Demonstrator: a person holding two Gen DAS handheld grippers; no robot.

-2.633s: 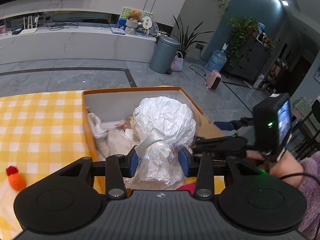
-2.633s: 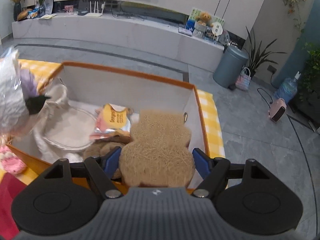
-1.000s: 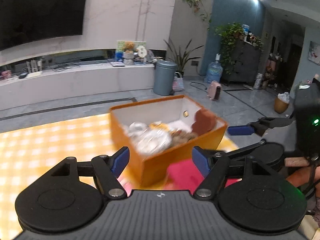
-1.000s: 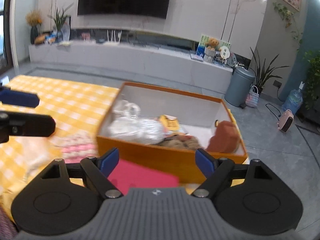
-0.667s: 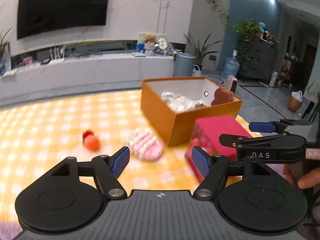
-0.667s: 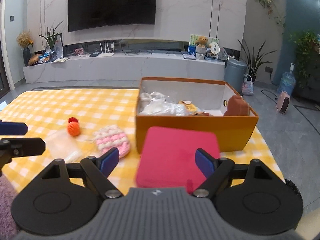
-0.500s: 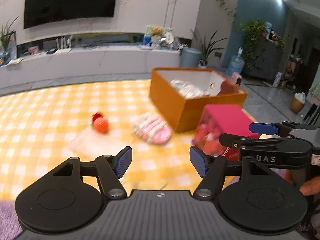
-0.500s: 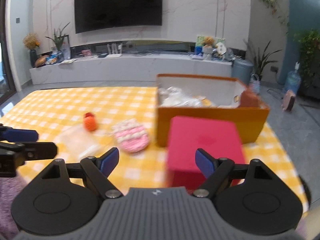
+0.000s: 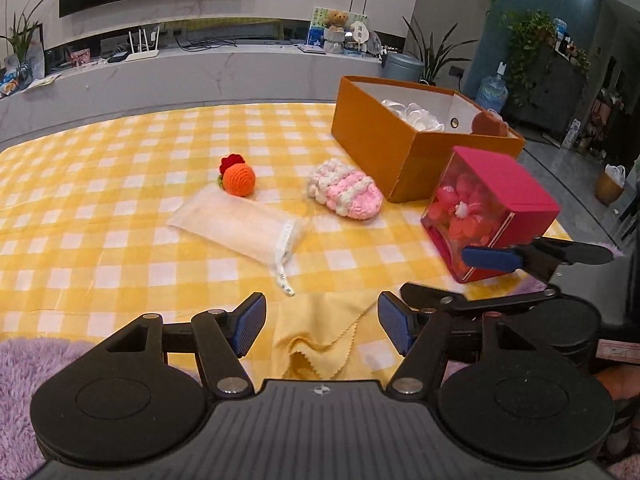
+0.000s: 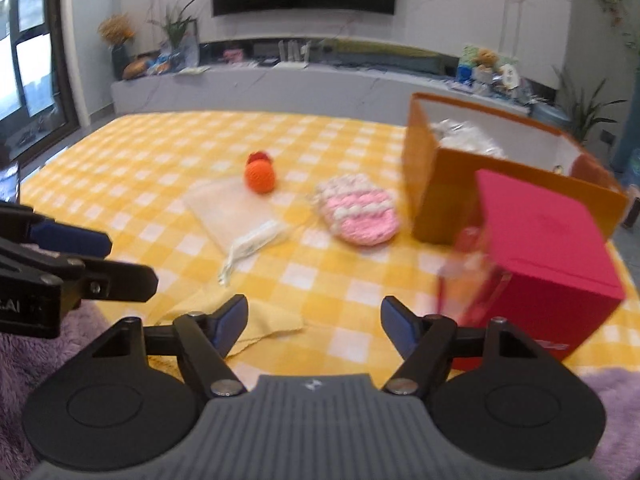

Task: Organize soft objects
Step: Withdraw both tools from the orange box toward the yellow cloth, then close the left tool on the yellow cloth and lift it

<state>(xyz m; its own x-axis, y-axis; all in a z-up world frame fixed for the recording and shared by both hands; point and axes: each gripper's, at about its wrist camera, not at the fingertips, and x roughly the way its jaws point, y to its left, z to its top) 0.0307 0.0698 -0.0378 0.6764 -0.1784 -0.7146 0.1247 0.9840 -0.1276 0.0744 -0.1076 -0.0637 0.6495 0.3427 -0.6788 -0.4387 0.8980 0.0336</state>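
Both grippers, left gripper (image 9: 320, 322) and right gripper (image 10: 314, 320), are pulled back from the orange box (image 9: 404, 148), jaws closing slightly yet apart and empty; the yellow cloth (image 9: 320, 332) is likely picked next.

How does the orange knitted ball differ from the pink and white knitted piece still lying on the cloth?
The orange knitted ball is round, one solid colour with a small red tuft on top; the pink and white knitted piece is flatter, wider and striped in two colours. The ball touches the white drawstring pouch; the pink piece lies apart from it, nearer the orange box. Both are knitted, lie outside the box, and neither is gripped.
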